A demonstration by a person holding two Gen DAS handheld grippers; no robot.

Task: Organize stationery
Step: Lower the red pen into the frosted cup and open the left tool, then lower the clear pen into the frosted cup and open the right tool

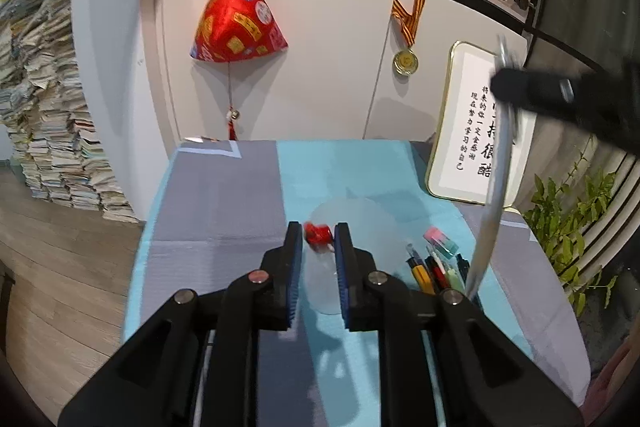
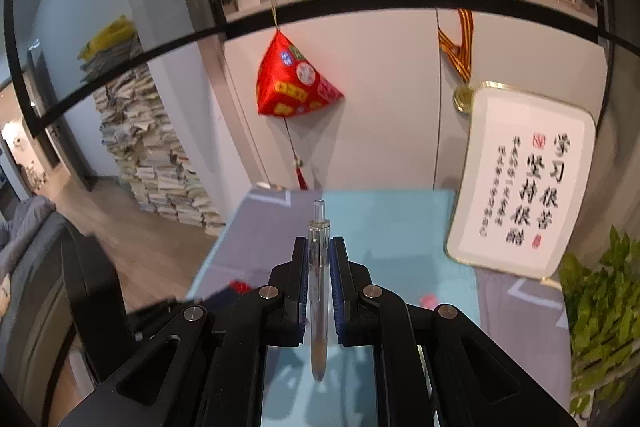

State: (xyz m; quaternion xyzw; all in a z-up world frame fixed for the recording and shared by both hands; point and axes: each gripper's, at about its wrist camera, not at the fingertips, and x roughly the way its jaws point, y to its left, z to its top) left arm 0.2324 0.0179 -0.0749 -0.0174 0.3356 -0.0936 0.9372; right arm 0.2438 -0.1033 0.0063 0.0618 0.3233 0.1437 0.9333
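Observation:
In the left wrist view my left gripper (image 1: 318,239) has a translucent bottle (image 1: 322,283) with a red cap (image 1: 318,233) between its blue pads, which touch its sides. A frosted round shape (image 1: 360,227) lies just behind it on the cloth. To the right several pens (image 1: 432,269) stand upright, beside a pink and teal eraser (image 1: 440,241). My right gripper (image 1: 500,87) hangs high at the right, shut on a clear pen (image 1: 492,211) that points down toward those pens. In the right wrist view that gripper (image 2: 318,241) clamps the clear pen (image 2: 319,223) upright.
The table wears a blue and grey cloth (image 1: 224,203). A framed calligraphy board (image 2: 520,179) leans at the back right, with a green plant (image 2: 600,307) beside it. A red ornament (image 1: 238,23) and a medal (image 1: 405,61) hang on the wall. Paper stacks (image 1: 48,131) stand on the floor at left.

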